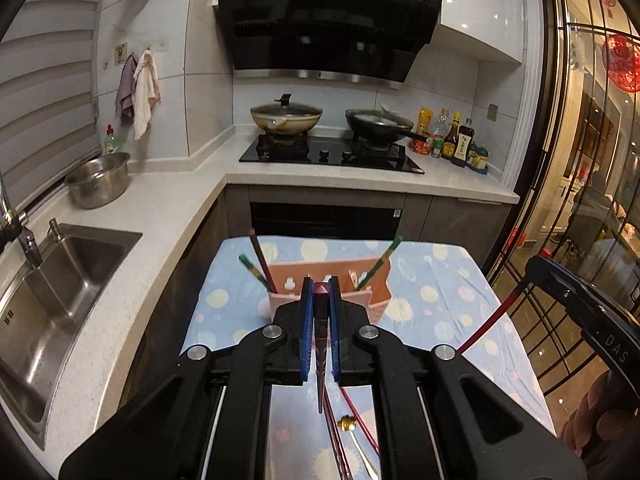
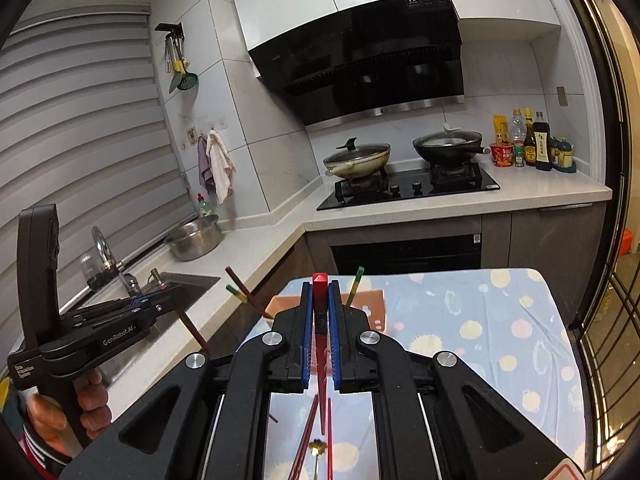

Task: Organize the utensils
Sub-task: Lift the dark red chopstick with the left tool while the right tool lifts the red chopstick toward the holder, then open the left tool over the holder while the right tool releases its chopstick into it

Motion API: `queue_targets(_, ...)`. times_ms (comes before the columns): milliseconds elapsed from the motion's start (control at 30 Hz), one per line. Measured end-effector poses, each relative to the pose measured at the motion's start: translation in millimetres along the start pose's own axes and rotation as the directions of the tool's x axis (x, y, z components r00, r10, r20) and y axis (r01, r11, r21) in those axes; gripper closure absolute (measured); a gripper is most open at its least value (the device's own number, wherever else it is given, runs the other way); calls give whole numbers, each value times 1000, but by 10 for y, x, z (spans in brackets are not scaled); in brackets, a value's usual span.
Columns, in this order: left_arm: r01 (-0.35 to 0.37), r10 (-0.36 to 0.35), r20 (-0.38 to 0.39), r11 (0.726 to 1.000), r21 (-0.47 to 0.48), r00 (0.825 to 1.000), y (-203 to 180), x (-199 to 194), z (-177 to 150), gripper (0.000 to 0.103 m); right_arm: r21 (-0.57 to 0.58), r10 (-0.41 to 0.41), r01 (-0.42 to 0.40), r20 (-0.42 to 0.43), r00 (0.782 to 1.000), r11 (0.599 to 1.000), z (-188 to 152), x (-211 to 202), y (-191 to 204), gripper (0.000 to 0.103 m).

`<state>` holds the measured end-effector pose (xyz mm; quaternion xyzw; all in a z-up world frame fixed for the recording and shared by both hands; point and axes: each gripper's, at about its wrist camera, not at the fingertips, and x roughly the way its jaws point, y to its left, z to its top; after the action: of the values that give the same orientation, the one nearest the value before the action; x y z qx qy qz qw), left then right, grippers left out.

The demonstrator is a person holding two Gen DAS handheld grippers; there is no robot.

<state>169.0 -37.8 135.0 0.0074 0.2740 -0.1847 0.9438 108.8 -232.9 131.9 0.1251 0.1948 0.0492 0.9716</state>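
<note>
My left gripper [image 1: 320,285] is shut on a dark red chopstick [image 1: 321,332], held above the table. Just beyond it stands a pink utensil holder [image 1: 362,304] with several chopsticks [image 1: 260,260] leaning out of it. My right gripper [image 2: 320,286] is shut on a bright red chopstick [image 2: 320,300], also raised. The holder [image 2: 374,308] lies just ahead of it, partly hidden by the fingers. Each gripper shows in the other view: the right gripper [image 1: 536,266] with its red chopstick [image 1: 490,324], the left gripper [image 2: 168,300] with its dark one [image 2: 194,330]. Loose chopsticks [image 2: 304,444] and a gold-ended spoon [image 1: 347,425] lie on the cloth below.
The table carries a blue patterned cloth [image 1: 440,280]. To the left are a sink [image 1: 52,300], a faucet [image 1: 24,236] and a steel bowl [image 1: 98,180] on the counter. A stove with two pans [image 1: 332,152] and bottles [image 1: 452,136] stand at the back. Glass doors [image 1: 580,160] are on the right.
</note>
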Motion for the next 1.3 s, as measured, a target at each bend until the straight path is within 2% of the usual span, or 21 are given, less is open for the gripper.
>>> queue_targets(333, 3, -4, 162, 1000, 8, 987, -84, 62, 816, 96, 35, 25, -30, 146, 989, 999, 706, 339, 11, 96)
queue_targets(500, 1, -2, 206, 1000, 3, 979, -78, 247, 1051, 96, 53, 6, -15, 164, 986, 998, 855, 634, 5, 96)
queue_targets(633, 0, 0, 177, 1000, 3, 984, -65, 545, 1075, 96, 68, -8, 0, 126, 992, 998, 826, 924, -36, 96)
queue_targets(833, 0, 1, 105, 1000, -15, 995, 25, 950, 913, 96, 80, -26, 22, 46, 999, 997, 644, 1261, -127, 96)
queue_targets(1067, -2, 4, 45, 999, -38, 999, 93, 1181, 758, 96, 84, -28, 31, -36, 999, 996, 432, 1514, -159, 96)
queue_targets(1133, -5, 7, 40, 999, -50, 999, 113, 1195, 720, 96, 86, -26, 31, -50, 998, 996, 378, 1549, -145, 91)
queue_targets(1167, -6, 8, 37, 999, -52, 999, 115, 1196, 701, 94, 83, -34, 38, -52, 998, 996, 352, 1544, -134, 84)
queue_targets(1233, -16, 17, 29, 998, -59, 999, 129, 1198, 677, 82, 72, -43, 47, -47, 998, 996, 314, 1515, -111, 75)
queue_targets(1300, -30, 32, 30, 997, -68, 999, 147, 1177, 643, 60, 64, -46, 49, -46, 998, 997, 286, 1472, -88, 70)
